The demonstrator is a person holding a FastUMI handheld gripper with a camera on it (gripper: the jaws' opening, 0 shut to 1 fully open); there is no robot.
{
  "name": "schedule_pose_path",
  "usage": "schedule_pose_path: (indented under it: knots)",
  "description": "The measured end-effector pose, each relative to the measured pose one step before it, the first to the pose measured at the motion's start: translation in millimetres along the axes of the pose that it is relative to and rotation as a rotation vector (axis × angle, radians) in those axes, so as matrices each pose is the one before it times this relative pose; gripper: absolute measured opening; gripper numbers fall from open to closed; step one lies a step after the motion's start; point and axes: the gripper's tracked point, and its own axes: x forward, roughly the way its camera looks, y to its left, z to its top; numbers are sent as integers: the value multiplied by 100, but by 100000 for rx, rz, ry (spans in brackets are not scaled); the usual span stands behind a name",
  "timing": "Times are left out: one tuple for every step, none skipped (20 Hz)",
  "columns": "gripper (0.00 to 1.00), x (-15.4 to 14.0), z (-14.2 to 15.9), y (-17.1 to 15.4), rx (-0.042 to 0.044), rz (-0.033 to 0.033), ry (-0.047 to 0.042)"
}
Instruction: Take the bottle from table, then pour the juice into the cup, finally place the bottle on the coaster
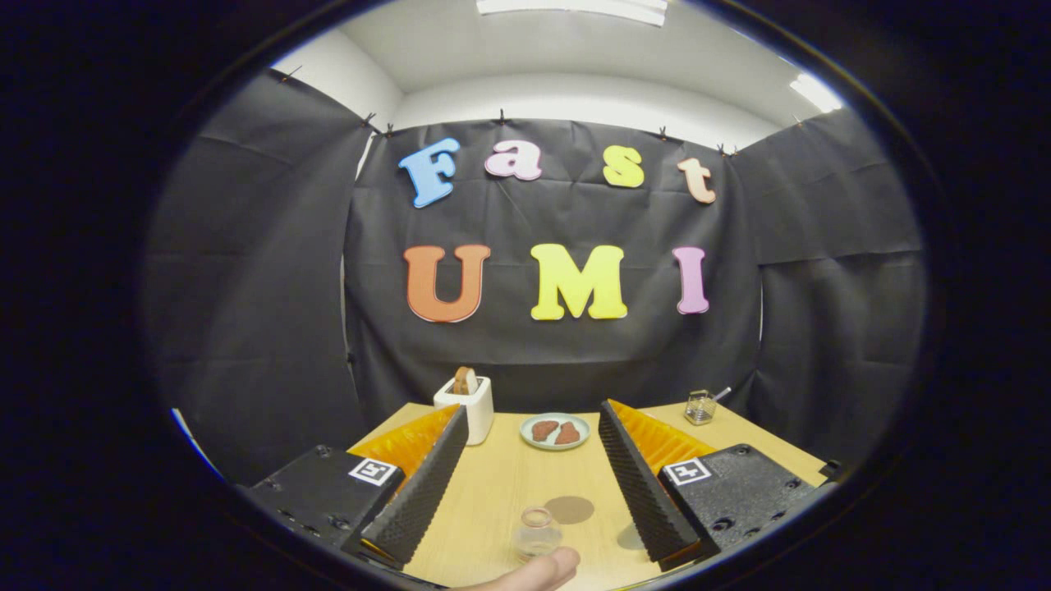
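My gripper (533, 412) stands open above the wooden table (493, 484), with its fingers spread wide and nothing between them. On the table between the fingers stands a small clear glass cup (538, 532). Just beyond it and slightly to the right lies a round brown coaster (570, 509). Part of a person's hand (534, 572) reaches in close behind the cup, on my near side; I cannot tell whether it touches the glass.
Farther ahead between the fingertips sits a pale plate (555, 442) with two brown pieces of food. A white toaster (466, 406) holding a slice stands at the back left. A small clear container (699, 406) stands at the back right, by the black cloth wall.
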Motion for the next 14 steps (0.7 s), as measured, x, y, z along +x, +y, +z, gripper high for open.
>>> schedule_pose_path:
  knots:
    - [100,-33,4,161,452,182,-181]
    - [100,78,-2,237,133,394,-308]
    - [100,6,35,78,-128,-72,-315]
    - [100,-10,-170,-37,-414,-257,52]
    - [100,3,-155,64,-611,-269,69]
    - [100,-79,-201,30,-647,-546,-410]
    - [100,50,-412,71,-339,-470,-381]
    - [100,47,-829,67,134,-603,200]
    - [100,137,-885,-40,138,-1049,929]
    - [100,218,-760,-256,60,-1736,964]
    - [100,33,-521,205,199,-39,413]
    - [100,-39,-178,419,431,533,-873]
    - [100,-172,-299,136,163,36,-702]
    - [100,-12,-426,-221,-19,-812,-688]
